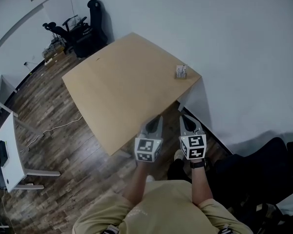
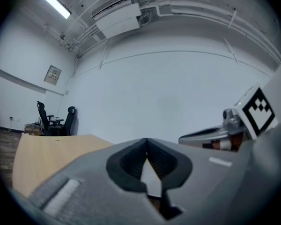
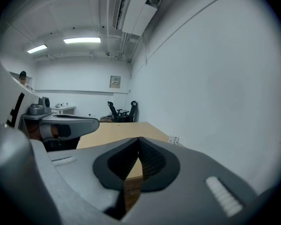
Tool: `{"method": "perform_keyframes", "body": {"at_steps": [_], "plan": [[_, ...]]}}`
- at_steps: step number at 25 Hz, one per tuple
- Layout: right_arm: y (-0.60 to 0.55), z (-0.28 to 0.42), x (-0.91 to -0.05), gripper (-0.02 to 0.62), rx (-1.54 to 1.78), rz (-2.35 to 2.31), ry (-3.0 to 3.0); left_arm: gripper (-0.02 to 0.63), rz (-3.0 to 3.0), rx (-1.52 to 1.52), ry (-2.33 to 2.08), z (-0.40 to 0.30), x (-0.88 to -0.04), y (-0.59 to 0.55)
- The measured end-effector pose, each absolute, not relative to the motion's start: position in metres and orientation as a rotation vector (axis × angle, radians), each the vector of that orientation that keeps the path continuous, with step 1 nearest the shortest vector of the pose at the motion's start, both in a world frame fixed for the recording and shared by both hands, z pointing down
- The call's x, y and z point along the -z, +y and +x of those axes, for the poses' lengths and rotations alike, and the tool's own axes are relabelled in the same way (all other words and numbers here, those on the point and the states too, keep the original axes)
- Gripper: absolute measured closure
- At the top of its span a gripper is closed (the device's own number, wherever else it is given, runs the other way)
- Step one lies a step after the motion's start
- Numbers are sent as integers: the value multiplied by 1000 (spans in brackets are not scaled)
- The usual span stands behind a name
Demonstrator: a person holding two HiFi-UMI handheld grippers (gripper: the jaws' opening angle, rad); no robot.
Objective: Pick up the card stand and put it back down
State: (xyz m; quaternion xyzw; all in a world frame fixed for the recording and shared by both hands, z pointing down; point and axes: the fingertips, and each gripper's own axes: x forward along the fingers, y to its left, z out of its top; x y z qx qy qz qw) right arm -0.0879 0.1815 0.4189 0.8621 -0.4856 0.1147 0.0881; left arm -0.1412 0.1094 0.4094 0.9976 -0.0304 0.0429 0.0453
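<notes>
We are holding the left gripper (image 1: pixel 157 119) with its jaws pressed together, tip to tip, and nothing between them. The right gripper (image 1: pixel 185 117) is sitting just beside it, its jaws likewise closed and empty. Both are hanging over the near edge of the wooden table (image 1: pixel 118 84) and pointing across it.

The card stand (image 1: pixel 181 71) is standing upright at the far right corner of the tabletop, close to the edge by the wall and well apart from both grippers. The right gripper view is showing the card stand (image 3: pixel 173 140) as a small pale shape just right of its jaw line.

We are judging the pick as not yet begun. The right gripper is lying more in line with the stand, so we are favouring it for the reach. To do this well, we should be spreading its jaws before arriving, not at the stand. We should be coming in low and nearly level, straddling the stand without brushing it. It looks light and is sitting near the corner, so a nudge could tip it or push it off. We should be closing gently, lifting straight up, setting it down flat, then opening fully before backing away.
</notes>
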Motion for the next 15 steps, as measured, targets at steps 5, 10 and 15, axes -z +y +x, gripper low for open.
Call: {"method": "perform_keyframes", "body": {"at_steps": [5,10,15], "plan": [[158,-13,-435,592,-394,2618,-1464,603,3068,-166,-109,-69,-423,84],[140,95,-414,592,-348,2664,-1560,603,3134,-179,-95,23,-409,77],[146,180,-397,592,-331,2727,-1608,603,3135,-152,-156,89,-399,75]]}}
